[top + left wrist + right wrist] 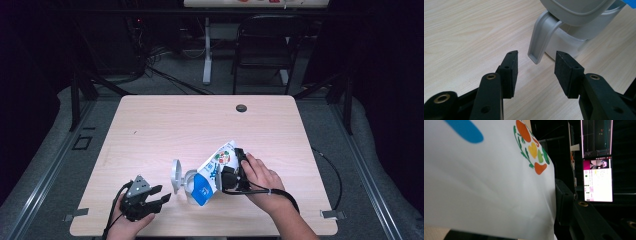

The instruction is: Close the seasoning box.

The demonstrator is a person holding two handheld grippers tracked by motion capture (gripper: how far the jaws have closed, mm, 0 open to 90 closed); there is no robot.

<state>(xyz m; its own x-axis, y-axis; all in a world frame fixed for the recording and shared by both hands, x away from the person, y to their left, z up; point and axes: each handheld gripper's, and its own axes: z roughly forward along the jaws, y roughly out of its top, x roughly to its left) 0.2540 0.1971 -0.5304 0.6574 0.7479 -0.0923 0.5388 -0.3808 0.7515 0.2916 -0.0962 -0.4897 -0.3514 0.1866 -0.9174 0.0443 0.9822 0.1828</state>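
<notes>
A: Right gripper (pixel 235 172) jaws: clamped on the white printed bag (pixel 214 170), 1 pad (pixel 564 202) flat against its side in the right gripper view. Bag tilted, lower end down over the mouth of the clear container (pixel 191 181). Presumably held so to pour or feed contents in.

B: Left gripper (pixel 159 196)?

A: Jaws spread wide, nothing between the pads (pixel 512 72). Parked on the table (pixel 165 125) near its front edge, pointing at the container's grey lid tab (pixel 540 40), just short of it, no contact. Looks staged to steady the container or catch the lid.

B: Lid position?

A: Hinged lid (pixel 175 176) swung up and standing open on the side away from the bag, leaving the mouth free.

B: Container location?

A: On the table, front centre, between the 2 grippers, under the bag's blue-printed end. Whether the bag touches the rim: cannot tell.

B: Risk?

A: Judged: container unheld, so could slide under the bag's push.
</notes>
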